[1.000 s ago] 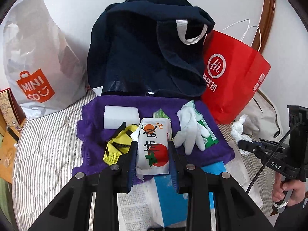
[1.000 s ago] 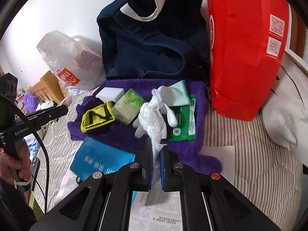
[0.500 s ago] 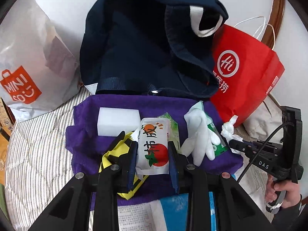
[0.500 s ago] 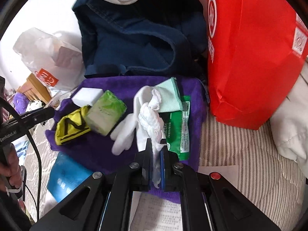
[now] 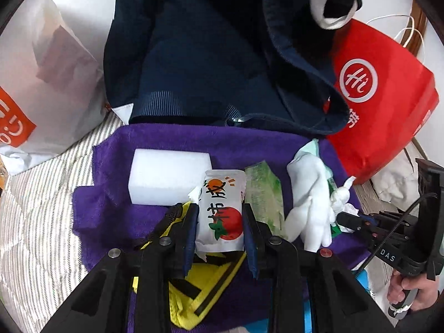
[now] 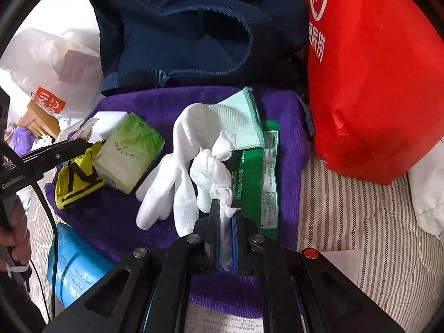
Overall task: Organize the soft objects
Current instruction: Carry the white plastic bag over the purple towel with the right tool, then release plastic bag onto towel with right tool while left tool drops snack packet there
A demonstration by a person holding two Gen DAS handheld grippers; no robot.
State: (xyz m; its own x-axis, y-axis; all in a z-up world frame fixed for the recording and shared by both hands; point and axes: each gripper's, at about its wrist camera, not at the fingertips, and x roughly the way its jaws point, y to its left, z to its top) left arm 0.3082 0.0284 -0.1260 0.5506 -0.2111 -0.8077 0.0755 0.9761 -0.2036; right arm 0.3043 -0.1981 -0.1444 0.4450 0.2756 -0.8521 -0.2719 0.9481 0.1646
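Left gripper (image 5: 220,216): clenched on white tomato-print tissue packet (image 5: 222,216). Right gripper (image 6: 224,216): clenched on crumpled white tissue wad (image 6: 212,166), above purple fleece towel (image 6: 291,144).

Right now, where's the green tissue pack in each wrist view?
Left wrist: green tissue pack sits just right of centre, beside the tomato-print packet held in the left claw.
Right wrist: left of centre, next to the white glove.
Shared landmark: the purple towel under it.
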